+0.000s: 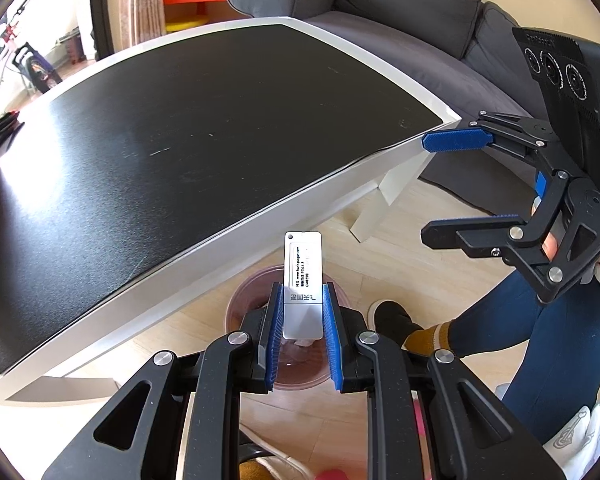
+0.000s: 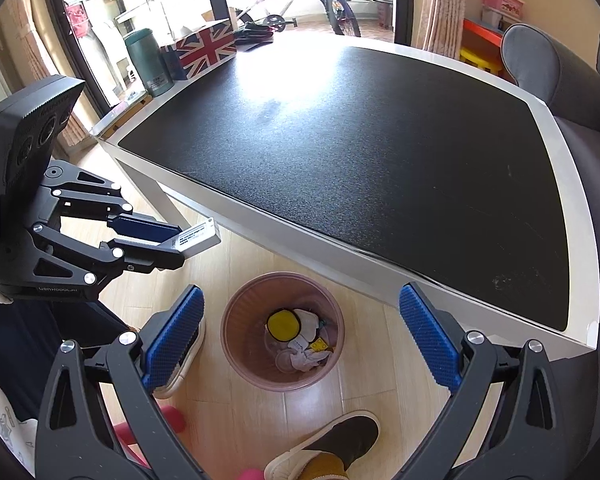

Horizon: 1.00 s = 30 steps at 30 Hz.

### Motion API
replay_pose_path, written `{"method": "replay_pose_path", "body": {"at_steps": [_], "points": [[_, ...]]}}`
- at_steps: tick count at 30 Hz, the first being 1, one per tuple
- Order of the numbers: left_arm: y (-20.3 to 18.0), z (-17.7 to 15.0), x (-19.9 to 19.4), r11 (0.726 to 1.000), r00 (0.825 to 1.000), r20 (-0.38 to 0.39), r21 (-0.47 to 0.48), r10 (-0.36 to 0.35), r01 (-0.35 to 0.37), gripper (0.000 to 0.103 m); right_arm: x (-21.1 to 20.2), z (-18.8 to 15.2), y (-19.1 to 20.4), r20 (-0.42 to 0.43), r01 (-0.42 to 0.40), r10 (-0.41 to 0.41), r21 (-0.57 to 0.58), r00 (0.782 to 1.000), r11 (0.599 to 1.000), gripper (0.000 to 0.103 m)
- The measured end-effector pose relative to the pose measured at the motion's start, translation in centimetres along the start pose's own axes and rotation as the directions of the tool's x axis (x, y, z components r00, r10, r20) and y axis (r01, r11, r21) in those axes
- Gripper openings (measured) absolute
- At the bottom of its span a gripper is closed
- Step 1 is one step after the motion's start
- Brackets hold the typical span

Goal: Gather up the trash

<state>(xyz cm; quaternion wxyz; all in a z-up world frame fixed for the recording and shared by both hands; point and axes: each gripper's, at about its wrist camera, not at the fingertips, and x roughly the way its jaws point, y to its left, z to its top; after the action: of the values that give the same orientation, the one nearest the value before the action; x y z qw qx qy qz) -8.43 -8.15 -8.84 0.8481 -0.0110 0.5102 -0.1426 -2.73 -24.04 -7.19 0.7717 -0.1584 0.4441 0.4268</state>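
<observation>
White and flat, a small printed box [image 1: 302,280] is pinched between the blue pads of the left claw [image 1: 302,328], held in the air above a pink bin [image 2: 283,330] on the wooden floor beside the black-topped table [image 2: 360,152]. The right claw [image 2: 300,340] stands spread wide with nothing between its pads, over the same bin, which already holds crumpled scraps.

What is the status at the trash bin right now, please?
Left tongs shut on white box, above pink bin. Right tongs open, empty, over bin. Nothing in the way.
</observation>
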Motion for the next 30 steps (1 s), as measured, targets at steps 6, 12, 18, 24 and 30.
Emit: {"method": "replay_pose_path", "body": {"at_steps": [6,12,18,24,30], "points": [[-0.2,0.1,0.7,1.000,1.000,-0.010,0.008,-0.001,0.001,0.053,-0.3,-0.1,-0.5,0.006,0.000,-0.001,0.013,1.000,1.000,0.097],[-0.1,0.3,0.4,1.000,0.999,0.039,0.000,0.029,-0.029,0.095,-0.4,-0.2,-0.7,0.010,0.002,-0.003,0.023,1.000,1.000,0.097],[0.4,0.2,0.4,0.999,0.999,0.032,-0.019,0.037,-0.036,0.095,-0.3,-0.2,-0.8,0.006,0.003,-0.003,0.024,1.000,1.000,0.097],[0.9,0.2,-0.2,0.997,0.997,0.046,-0.045,0.062,-0.060,0.095,-0.3,0.0,-0.6,0.011,0.003,-0.003,0.022,1.000,1.000,0.097],[2.2,0.5,-1.6,0.993,0.992,0.081,-0.084,0.093,-0.086,0.095,-0.8,0.5,-0.6,0.033,0.009,-0.009,0.020,0.999,1.000,0.097]]}}
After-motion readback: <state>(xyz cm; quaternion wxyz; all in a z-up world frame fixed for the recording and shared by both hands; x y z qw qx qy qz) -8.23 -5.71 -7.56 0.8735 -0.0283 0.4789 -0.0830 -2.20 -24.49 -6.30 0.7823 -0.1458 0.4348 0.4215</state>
